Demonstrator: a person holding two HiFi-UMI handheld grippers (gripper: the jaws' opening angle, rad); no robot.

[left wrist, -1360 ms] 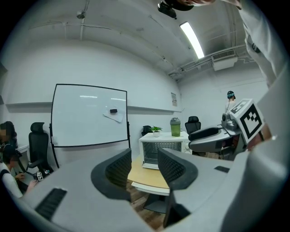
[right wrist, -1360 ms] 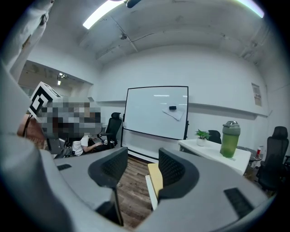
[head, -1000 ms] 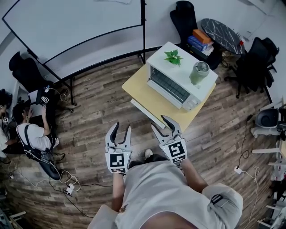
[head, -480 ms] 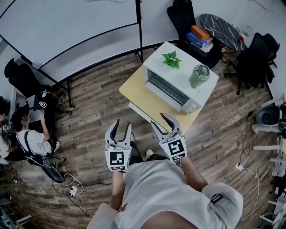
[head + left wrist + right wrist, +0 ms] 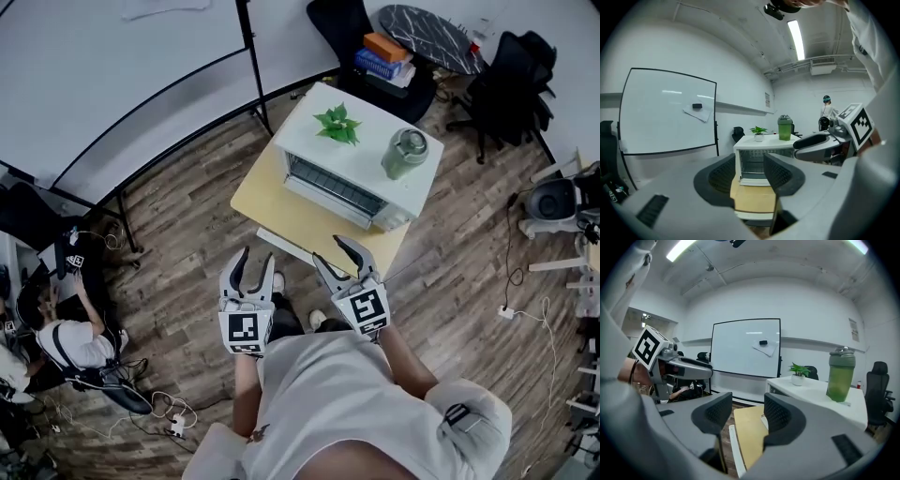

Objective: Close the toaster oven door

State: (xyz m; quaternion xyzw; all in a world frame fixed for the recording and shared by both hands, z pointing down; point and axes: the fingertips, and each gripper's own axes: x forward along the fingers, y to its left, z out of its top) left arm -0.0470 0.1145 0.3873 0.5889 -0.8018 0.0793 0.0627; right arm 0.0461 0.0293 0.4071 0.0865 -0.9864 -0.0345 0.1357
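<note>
Lying upper centre in the head view, oven sits above both empty claws, untouched; left claw, just opening, gapes narrowly, right claw wider.

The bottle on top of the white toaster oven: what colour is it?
The bottle is green with a darker lid, clearest in the right gripper view.

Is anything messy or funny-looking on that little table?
Only one thing: the toaster oven has its door folded down open, so the wire rack shows. The plant and green bottle stand upright on top, and nothing is spilled.
</note>
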